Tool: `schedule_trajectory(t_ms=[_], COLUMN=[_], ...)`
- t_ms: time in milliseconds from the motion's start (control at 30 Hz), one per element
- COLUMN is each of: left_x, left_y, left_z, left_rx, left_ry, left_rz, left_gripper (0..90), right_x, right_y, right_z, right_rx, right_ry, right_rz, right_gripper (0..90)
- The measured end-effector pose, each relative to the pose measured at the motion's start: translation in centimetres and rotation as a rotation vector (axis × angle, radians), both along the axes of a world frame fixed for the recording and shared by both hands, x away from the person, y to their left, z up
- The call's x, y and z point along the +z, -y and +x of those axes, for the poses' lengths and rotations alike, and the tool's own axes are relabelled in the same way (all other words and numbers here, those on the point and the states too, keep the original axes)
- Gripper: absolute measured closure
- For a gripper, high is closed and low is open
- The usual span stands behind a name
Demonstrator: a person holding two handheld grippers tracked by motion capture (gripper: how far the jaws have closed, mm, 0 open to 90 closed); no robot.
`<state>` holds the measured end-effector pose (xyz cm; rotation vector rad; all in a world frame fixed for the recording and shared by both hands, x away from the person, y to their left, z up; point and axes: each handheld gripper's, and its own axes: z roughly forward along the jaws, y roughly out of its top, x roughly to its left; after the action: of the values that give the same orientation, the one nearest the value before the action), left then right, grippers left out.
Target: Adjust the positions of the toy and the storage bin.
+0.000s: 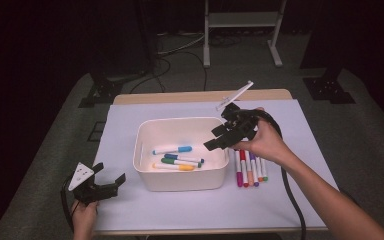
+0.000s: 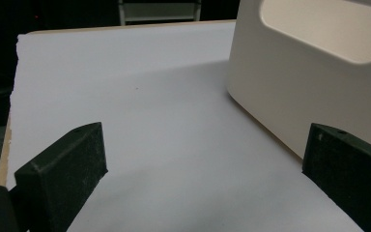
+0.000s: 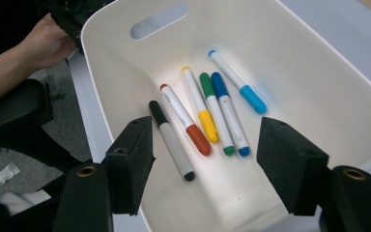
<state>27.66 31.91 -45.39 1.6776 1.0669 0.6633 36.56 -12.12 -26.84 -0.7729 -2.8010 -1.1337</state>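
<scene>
A: Right tongs (image 1: 219,138), what are you doing with them?

B: You're holding them over the right rim of the white bin (image 1: 147,177), jaws spread wide, nothing between the pads. In the right gripper view they're looking straight down into the bin (image 3: 319,72).

A: What's lying in the bin?

B: Five markers in that view, side by side on the floor: black marker (image 3: 171,141), red marker (image 3: 186,119), yellow marker (image 3: 200,105), green marker (image 3: 216,113), blue marker (image 3: 235,81). None is touching the tongs. From the high view the bin is sitting mid-tabletop, a little toward the near edge.

A: Anything left outside?

B: Yes, a row of loose markers (image 1: 250,170) is lying on the tabletop (image 1: 130,210) just beside the bin's right wall, partly under your right hand (image 1: 265,142).

A: And your left tongs (image 1: 111,181)?

B: You're resting them near the tabletop's near-left corner, jaws wide apart and empty. In the left gripper view the bin's wall (image 2: 290,82) is standing near the right jaw; whether they're touching I cannot tell.
</scene>
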Motion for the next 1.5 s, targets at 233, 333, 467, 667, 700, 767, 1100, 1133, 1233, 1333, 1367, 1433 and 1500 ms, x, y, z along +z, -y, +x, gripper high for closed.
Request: schedule_trajectory(t_ms=[233, 333, 467, 667, 700, 767, 1100, 1133, 1233, 1333, 1367, 1433, 1500], left_x=[0.0, 0.0, 0.0, 0.0, 0.0, 0.0, 0.0, 0.0, 0.0, 0.0, 0.0, 0.0, 0.0], left_y=[0.0, 0.0, 0.0, 0.1, 0.1, 0.1, 0.1, 0.1, 0.1, 0.1, 0.1, 0.1, 0.1], left_z=[0.0, 0.0, 0.0, 0.0, 0.0, 0.0, 0.0, 0.0, 0.0, -0.1, -0.1, -0.1, -0.1], left_rx=[-0.001, 0.0, -0.001, -0.001, 0.0, 0.0, -0.002, -0.002, -0.003, -0.003, -0.003, -0.003, -0.003], left_ry=[-0.001, 0.001, 0.0, 0.002, 0.003, 0.002, 0.003, 0.003, 0.004, 0.005, 0.005, 0.006, 0.005], left_rz=[0.0, -0.002, 0.002, 0.004, 0.0, 0.001, 0.005, 0.005, 0.007, 0.008, 0.009, 0.009, 0.008], left_gripper=[0.6, 0.6, 0.6, 0.5, 0.5, 0.6, 0.6, 0.6, 0.6, 0.6, 0.6, 0.6, 0.5], right_x=[-0.2, -0.6, -1.5, -3.6, -4.0, -4.9, -9.4, -9.8, -11.0, -11.9, -12.3, -12.8, -13.3], right_y=[3.4, 4.8, 6.7, 9.4, 9.7, 10.5, 13.4, 13.6, 14.0, 14.3, 14.4, 14.6, 14.8], right_z=[-0.3, -0.3, -0.3, 0.0, 0.0, 0.1, -0.2, -0.2, -0.2, 0.0, 0.1, 0.3, 0.5], right_rx=[-0.064, -0.094, -0.144, -0.214, -0.221, -0.244, -0.328, -0.336, -0.357, -0.384, -0.402, -0.417, -0.436], right_ry=[0.011, 0.003, -0.002, -0.023, -0.029, -0.042, -0.09, -0.093, -0.103, -0.108, -0.108, -0.105, -0.098], right_rz=[0.019, 0.022, 0.03, 0.027, 0.027, 0.027, 0.001, 0.0, -0.011, -0.025, -0.035, -0.043, -0.064], right_gripper=[31.7, 31.2, 31.0, 30.5, 30.4, 30.2, 30.2, 30.2, 30.3, 30.6, 30.8, 32.1, 33.0])
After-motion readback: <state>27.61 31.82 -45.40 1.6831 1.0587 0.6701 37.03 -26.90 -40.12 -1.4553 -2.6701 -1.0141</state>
